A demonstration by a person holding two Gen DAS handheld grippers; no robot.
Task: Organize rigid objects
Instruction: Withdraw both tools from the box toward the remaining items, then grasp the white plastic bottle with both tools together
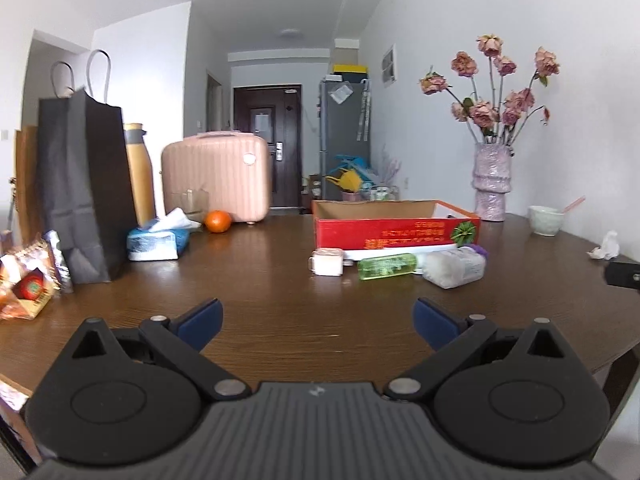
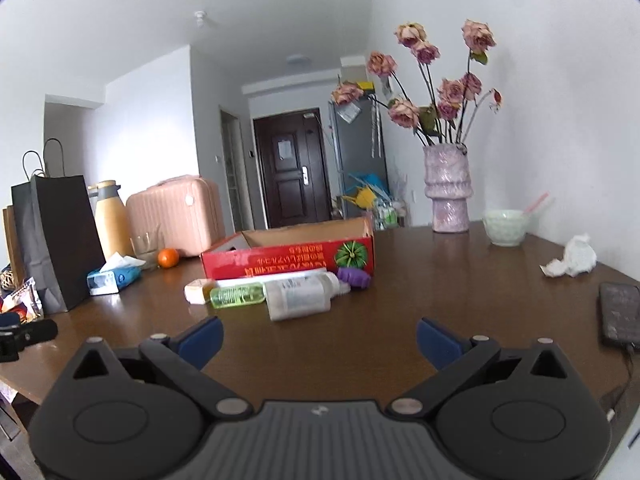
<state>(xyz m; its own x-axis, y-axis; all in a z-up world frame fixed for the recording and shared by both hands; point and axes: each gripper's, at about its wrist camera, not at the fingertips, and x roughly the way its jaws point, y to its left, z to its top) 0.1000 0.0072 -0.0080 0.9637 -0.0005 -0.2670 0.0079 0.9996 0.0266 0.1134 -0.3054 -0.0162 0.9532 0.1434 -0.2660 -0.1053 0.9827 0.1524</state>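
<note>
A red cardboard box (image 1: 394, 232) (image 2: 288, 262) stands open on the brown table (image 1: 260, 300) (image 2: 440, 300). In front of it lie a small white jar (image 1: 328, 262) (image 2: 196, 292), a green bottle (image 1: 386, 266) (image 2: 236, 295), a white bottle (image 1: 456, 267) (image 2: 298, 298) and a purple object (image 1: 478, 250) (image 2: 354, 278). My left gripper (image 1: 318, 322) is open and empty, well short of these items. My right gripper (image 2: 320, 340) also stands wide open with nothing between its blue pads (image 2: 204, 340), just short of the white bottle.
At the left stand a black paper bag (image 1: 82, 184) (image 2: 56, 236), a yellow flask (image 2: 112, 220), a tissue pack (image 1: 156, 240), an orange (image 1: 218, 221) and a pink case (image 1: 218, 174). A flower vase (image 2: 446, 192), a bowl (image 2: 504, 226), crumpled tissue (image 2: 572, 258) and a phone (image 2: 620, 314) are at the right.
</note>
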